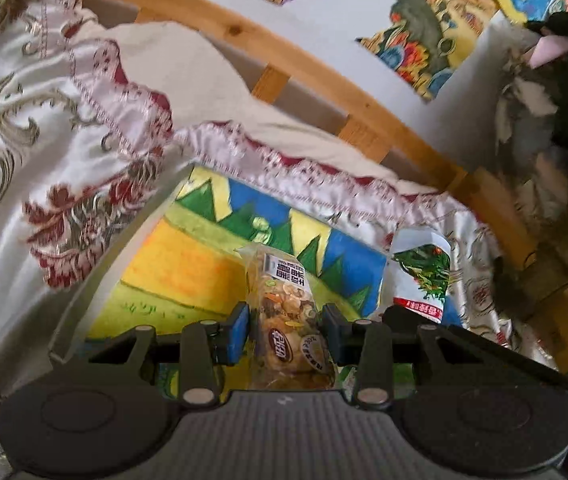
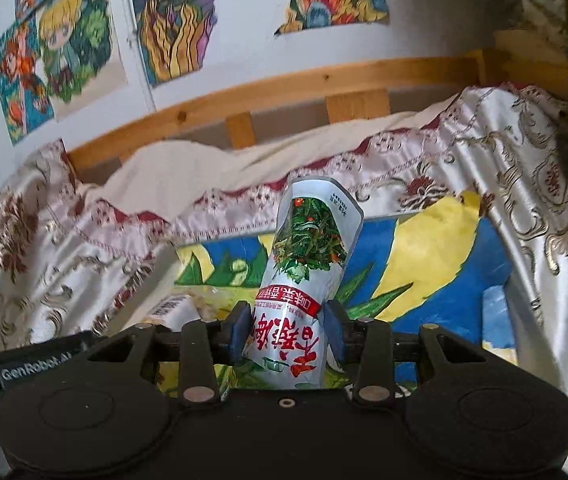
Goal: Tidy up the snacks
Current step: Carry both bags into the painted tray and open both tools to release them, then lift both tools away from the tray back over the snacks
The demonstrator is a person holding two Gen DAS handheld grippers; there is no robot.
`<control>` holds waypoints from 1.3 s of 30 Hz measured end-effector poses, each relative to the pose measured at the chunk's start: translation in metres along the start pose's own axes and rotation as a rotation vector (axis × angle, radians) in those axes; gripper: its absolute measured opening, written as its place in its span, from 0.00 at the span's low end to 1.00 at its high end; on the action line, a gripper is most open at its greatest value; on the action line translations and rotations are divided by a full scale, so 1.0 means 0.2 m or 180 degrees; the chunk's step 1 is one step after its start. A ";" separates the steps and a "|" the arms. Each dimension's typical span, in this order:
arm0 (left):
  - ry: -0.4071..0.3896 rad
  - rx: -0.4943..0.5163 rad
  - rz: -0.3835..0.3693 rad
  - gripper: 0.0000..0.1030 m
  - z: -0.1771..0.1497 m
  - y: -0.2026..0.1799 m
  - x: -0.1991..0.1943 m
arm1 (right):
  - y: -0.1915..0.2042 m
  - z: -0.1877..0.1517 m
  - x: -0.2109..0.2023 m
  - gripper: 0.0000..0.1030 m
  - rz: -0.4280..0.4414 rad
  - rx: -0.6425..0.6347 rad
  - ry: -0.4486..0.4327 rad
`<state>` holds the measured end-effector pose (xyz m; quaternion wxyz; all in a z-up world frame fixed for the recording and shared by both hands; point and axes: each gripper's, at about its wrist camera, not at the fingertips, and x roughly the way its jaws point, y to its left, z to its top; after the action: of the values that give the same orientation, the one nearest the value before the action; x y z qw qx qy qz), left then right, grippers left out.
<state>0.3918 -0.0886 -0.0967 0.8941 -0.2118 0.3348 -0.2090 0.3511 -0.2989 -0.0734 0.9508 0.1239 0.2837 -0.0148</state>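
Hovering over the painted box, left tongs clamp a nut packet, right tongs a silver pouch.

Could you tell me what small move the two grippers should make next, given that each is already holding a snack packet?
Probably lower both packets into the painted box and release. The left gripper is shut on the clear nut packet, the right gripper on the silver packet, and both hang just above the box's colourful floor, so nothing remains to pick up first.
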 end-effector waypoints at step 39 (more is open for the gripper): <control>-0.0870 0.1161 0.0914 0.99 -0.07 -0.43 -0.70 | -0.05 0.03 -0.75 0.95 -0.0117 -0.0176 -0.0753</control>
<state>0.2663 -0.0897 0.0094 0.9749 -0.0238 0.1944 -0.1063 0.2277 -0.3158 0.0097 0.9802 0.0897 0.1720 -0.0390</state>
